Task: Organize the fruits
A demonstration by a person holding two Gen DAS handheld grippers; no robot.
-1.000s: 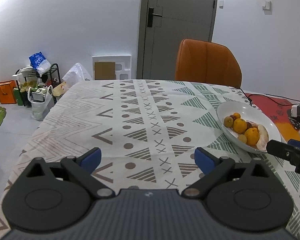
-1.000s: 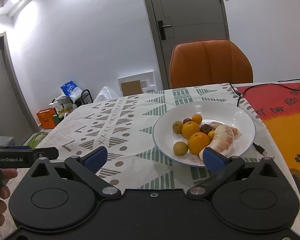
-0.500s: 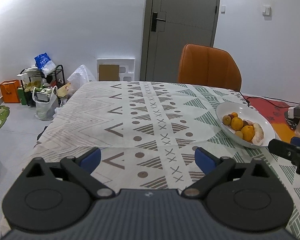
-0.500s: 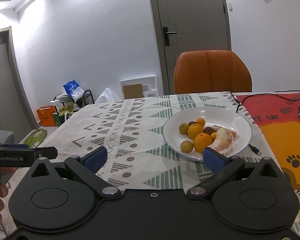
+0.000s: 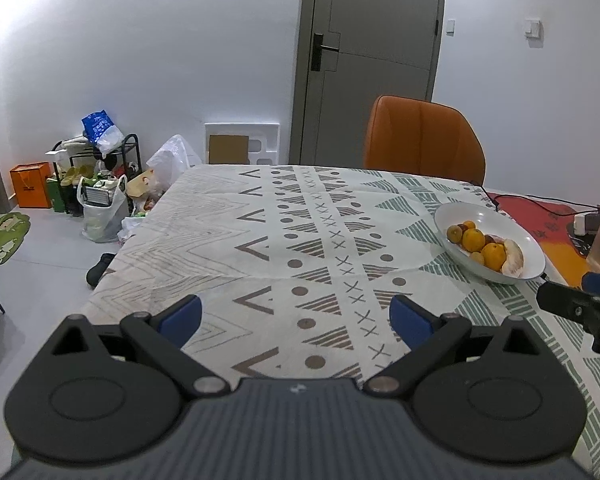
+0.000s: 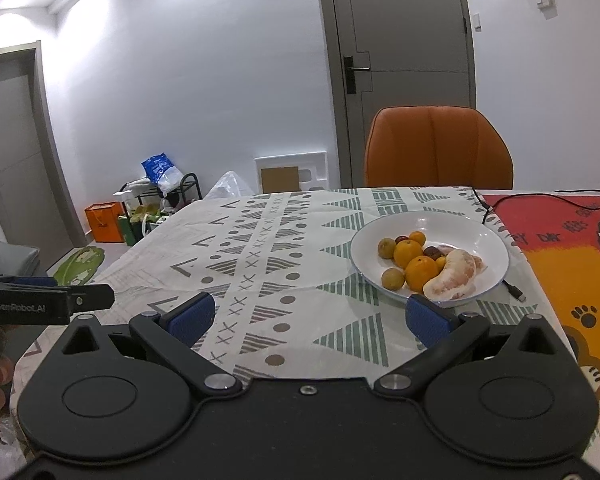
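well short of the white bowl (image 6: 482,236) of fruit, both the left gripper (image 5: 296,318) and the right gripper (image 6: 307,316) were held spread apart, with nothing grasped.

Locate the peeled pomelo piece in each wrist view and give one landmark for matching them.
Left wrist: peeled pomelo piece lies at the right, on the near-right side of the white plate.
Right wrist: it lies right of centre, at the plate's near edge.
Shared landmark: orange chair behind the table.
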